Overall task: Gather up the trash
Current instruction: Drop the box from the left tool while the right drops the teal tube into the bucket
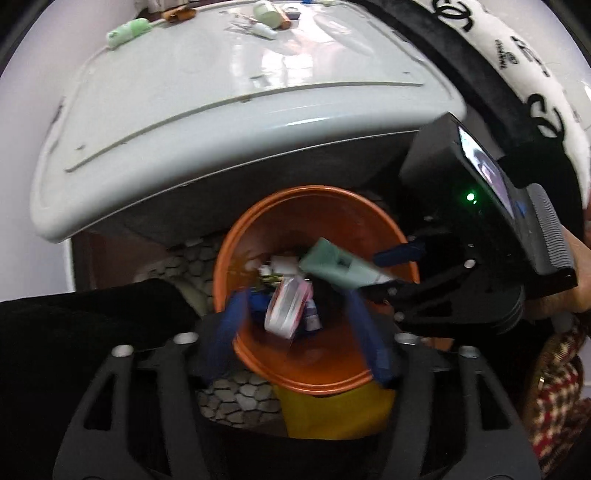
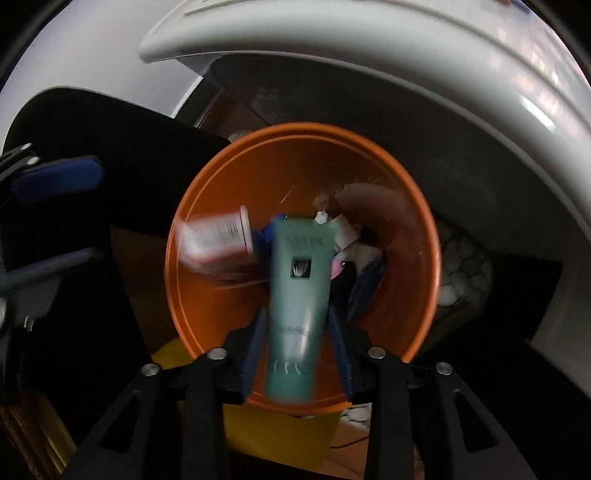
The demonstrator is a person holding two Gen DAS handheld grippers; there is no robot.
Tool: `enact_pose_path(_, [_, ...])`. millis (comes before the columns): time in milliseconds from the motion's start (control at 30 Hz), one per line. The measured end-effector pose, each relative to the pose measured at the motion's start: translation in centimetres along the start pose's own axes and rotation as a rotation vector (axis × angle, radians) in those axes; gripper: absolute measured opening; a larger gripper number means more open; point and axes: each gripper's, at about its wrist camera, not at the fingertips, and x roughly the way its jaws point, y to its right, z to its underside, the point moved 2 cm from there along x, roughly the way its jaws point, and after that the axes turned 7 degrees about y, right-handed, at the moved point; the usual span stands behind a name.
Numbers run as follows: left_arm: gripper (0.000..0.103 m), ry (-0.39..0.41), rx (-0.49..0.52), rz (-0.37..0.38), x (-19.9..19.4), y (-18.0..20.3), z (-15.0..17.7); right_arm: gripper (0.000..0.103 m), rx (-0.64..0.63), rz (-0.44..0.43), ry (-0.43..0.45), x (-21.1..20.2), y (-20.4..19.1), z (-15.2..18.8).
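Observation:
An orange bin (image 1: 258,354) stands on the floor under a white table edge, also in the right wrist view (image 2: 417,229). It holds several pieces of trash. My left gripper (image 1: 295,321) is open above the bin, and a blurred white and pink pack (image 1: 284,310) is falling between its blue fingers (image 1: 229,325); the pack also shows in the right wrist view (image 2: 218,236). My right gripper (image 2: 297,332) holds a teal tube (image 2: 299,291) between its fingers over the bin. The tube also shows in the left wrist view (image 1: 340,266).
A white table (image 1: 221,85) carries a green roll (image 1: 129,31), a green cup (image 1: 266,11) and small items at its far edge. A yellow thing (image 1: 332,413) lies under the bin. A pebble-pattern mat (image 1: 236,398) covers the floor.

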Motion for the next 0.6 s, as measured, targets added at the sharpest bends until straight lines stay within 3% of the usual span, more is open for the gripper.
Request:
enact_pose_path(100, [0.073, 0.009, -0.005, -0.04, -0.1, -0.5, -0.1, 0.055, 0.038, -0.01, 0.027, -0.6, 0.5, -0.3])
enact_pose_path(267, [0.075, 0.038, 0.007, -0.086, -0.7, -0.5, -0.6, 0.069, 0.086, 0.012, 0.166, -3.8, 1.9, -1.8])
enact_pose_path(600, [0.076, 0.177, -0.002, -0.182, -3.2, -0.5, -4.0, 0.076, 0.147, 0.064, 0.41, -10.8, 3.9, -4.0])
